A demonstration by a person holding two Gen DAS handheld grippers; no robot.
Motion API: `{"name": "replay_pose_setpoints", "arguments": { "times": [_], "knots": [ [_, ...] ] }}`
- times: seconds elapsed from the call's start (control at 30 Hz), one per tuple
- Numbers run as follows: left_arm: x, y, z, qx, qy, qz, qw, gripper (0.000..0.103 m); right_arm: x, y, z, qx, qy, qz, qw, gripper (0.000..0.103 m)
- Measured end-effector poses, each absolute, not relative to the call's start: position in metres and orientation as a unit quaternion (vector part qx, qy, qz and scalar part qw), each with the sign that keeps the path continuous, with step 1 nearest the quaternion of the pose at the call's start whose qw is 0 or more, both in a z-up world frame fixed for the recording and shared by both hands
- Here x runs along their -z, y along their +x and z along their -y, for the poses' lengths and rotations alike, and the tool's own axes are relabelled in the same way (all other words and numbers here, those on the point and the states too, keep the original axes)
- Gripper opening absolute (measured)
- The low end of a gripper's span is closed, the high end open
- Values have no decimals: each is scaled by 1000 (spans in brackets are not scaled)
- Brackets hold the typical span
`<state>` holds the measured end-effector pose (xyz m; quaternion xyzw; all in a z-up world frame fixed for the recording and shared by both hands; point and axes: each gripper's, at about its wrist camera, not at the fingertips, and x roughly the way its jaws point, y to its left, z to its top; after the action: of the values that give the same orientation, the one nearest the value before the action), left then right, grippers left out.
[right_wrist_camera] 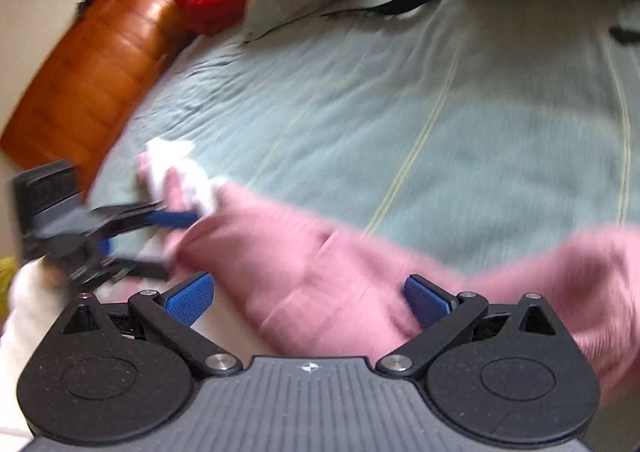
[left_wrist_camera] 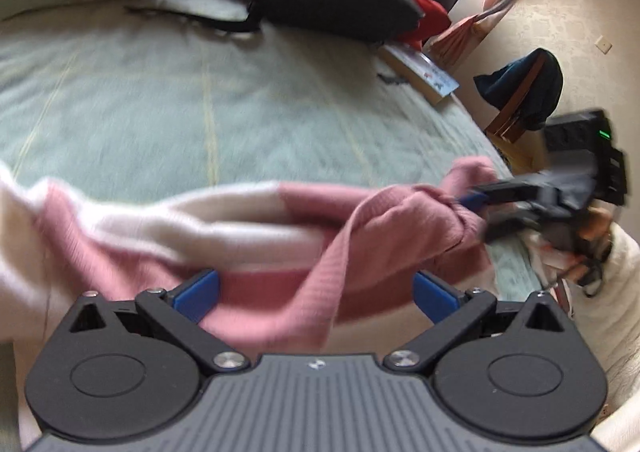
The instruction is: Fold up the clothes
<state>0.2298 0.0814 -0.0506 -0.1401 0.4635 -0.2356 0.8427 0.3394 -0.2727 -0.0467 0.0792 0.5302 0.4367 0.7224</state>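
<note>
The pink-and-white sweater (left_wrist_camera: pixel 248 228) lies bunched across the near edge of the green bed (left_wrist_camera: pixel 180 100), stretched between both tools. The left gripper (left_wrist_camera: pixel 316 294) has its jaws spread wide — pink knit sits between them. The right gripper (right_wrist_camera: pixel 308 296) likewise stands spread over pink cloth; seen from the left wrist, fabric bunches at its tips, all blurred.

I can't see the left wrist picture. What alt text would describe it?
A wide-open left gripper hovers over a pink and white garment on a green bedsheet. At right, the right gripper meets bunched pink cloth.
</note>
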Motion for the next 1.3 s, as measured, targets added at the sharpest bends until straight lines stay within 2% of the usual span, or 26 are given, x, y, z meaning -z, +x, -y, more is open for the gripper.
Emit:
{"name": "replay_pose_setpoints", "arguments": {
  "times": [0.27,0.57,0.67,0.73,0.83,1.03,1.2,1.3],
  "knots": [
    [45,195,-85,225,-114,-468,847,102,40,247,262,-449,-20,-541,711,103],
    [44,172,-93,197,-149,-444,861,102,14,243,233,-437,-103,-413,793,102],
    [54,163,-100,192,-167,-446,858,102,19,231,224,-442,-142,-380,800,98],
    [61,162,-105,192,-193,-439,856,102,25,228,217,-450,-147,-377,796,90],
    [68,167,-113,191,-239,-422,854,102,32,226,207,-455,-150,-378,792,85],
    [86,196,-120,199,-327,-389,838,101,32,225,198,-462,-147,-376,790,83],
    [68,185,-139,194,-351,-331,854,92,37,225,203,-452,-146,-385,791,83],
    [55,177,-151,191,-363,-294,863,92,44,230,208,-446,-137,-397,791,84]
  ]
}}
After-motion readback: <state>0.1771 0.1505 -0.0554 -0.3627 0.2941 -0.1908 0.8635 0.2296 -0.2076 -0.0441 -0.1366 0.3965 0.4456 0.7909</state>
